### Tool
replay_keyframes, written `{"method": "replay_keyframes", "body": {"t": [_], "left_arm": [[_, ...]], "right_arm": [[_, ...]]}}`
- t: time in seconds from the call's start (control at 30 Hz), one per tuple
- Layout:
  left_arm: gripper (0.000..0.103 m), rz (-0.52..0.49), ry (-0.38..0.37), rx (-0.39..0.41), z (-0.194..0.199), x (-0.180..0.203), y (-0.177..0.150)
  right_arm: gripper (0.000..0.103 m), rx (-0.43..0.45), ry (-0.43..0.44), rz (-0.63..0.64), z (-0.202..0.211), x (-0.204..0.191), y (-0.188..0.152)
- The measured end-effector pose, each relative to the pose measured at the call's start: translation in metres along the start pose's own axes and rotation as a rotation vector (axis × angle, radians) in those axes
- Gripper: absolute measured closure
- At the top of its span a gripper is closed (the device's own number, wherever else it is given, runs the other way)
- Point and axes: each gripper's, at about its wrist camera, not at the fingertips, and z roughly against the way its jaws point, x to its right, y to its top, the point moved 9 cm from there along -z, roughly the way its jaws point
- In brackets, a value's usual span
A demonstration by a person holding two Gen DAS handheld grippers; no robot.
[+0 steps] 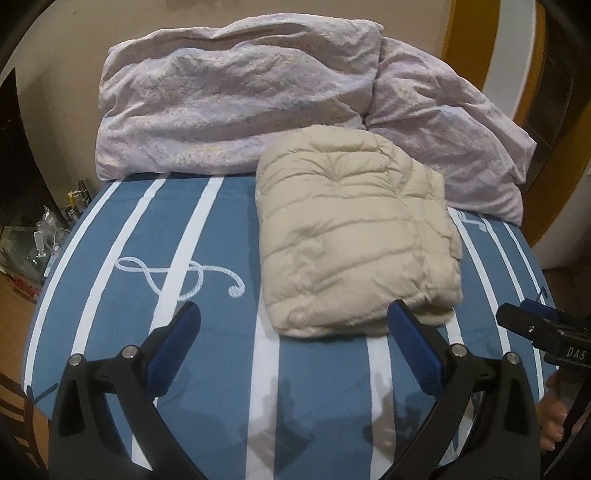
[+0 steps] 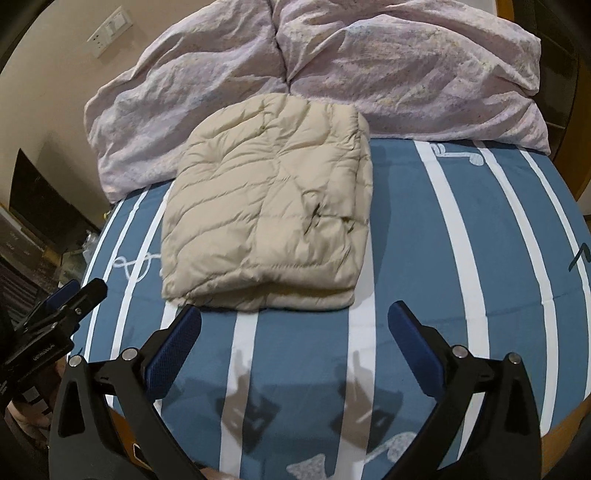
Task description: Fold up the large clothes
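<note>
A blue bed sheet with white stripes and white music-note prints [image 1: 229, 236] [image 2: 461, 236] covers the bed and fills most of both views. Along its far edge lies a large rumpled pale lilac duvet [image 1: 236, 99] [image 2: 388, 66], bunched into two mounds that meet at a crease. In front of it, on the sheet, rests a cream quilted puffer jacket [image 1: 351, 236] [image 2: 269, 221], folded into a compact, roughly rectangular bundle; its far edge touches the duvet and its near hem lies just beyond the fingertips of both tools. The left gripper [image 1: 293, 321] [image 2: 64, 299], black with blue pads, hovers over the sheet near the jacket's near-left corner, its jaws spread wide and holding nothing. The right gripper [image 2: 293, 321] [image 1: 528, 317], of the same make, hovers near the jacket's near edge, its jaws likewise wide apart and empty. On the far left wall in the right wrist view sits a white wall socket plate [image 2: 110, 31].
</note>
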Motion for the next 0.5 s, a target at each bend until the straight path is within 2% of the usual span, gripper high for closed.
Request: {"method": "replay_keyframes", "body": {"t": [0.13,0.5], "left_arm": [[0.003,-0.015,-0.024,-0.019,0.004,0.009,-0.009],[0.003,-0.020,-0.071,-0.086,-0.001,0.020,-0.033]], "right_arm": [[0.001,-0.045,0.048,-0.005,0.001,-0.006,-0.012],[0.001,-0.094,0.102,-0.036,0.005,-0.009,-0.024]]}}
